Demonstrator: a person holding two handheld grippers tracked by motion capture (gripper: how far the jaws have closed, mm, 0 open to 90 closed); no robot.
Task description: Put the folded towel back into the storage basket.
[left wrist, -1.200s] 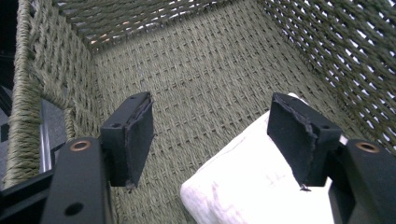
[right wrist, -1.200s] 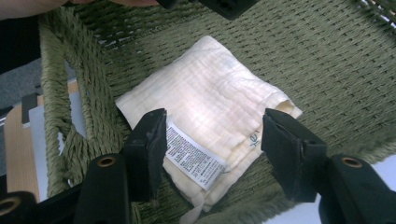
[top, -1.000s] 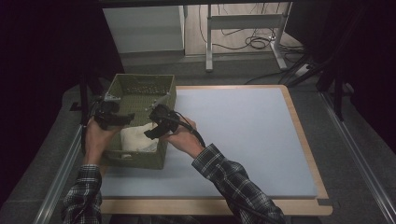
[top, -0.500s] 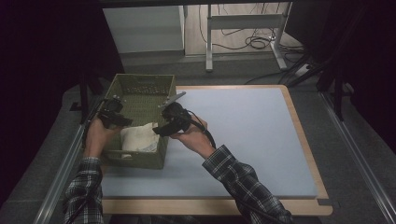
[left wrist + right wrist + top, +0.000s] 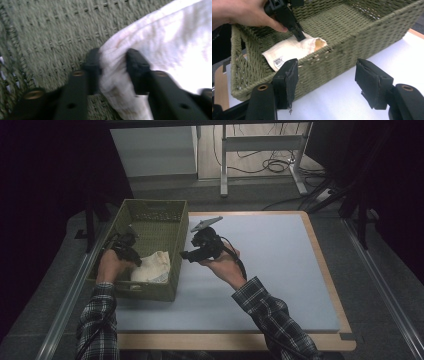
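The left gripper [image 5: 112, 72] is closing its jaws, now clamped on the white folded cloth [image 5: 152, 267] inside the green woven basket [image 5: 170, 215]. Lifting out remains. The right gripper [image 5: 325, 80] is waiting beside it, jaws apart.

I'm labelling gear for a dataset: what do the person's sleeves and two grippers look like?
Both sleeves are dark-and-light plaid. The left gripper and right gripper are black, with blocky padded fingers and brass-coloured screws. The right one carries a grey three-cornered plate and trails a black cable.
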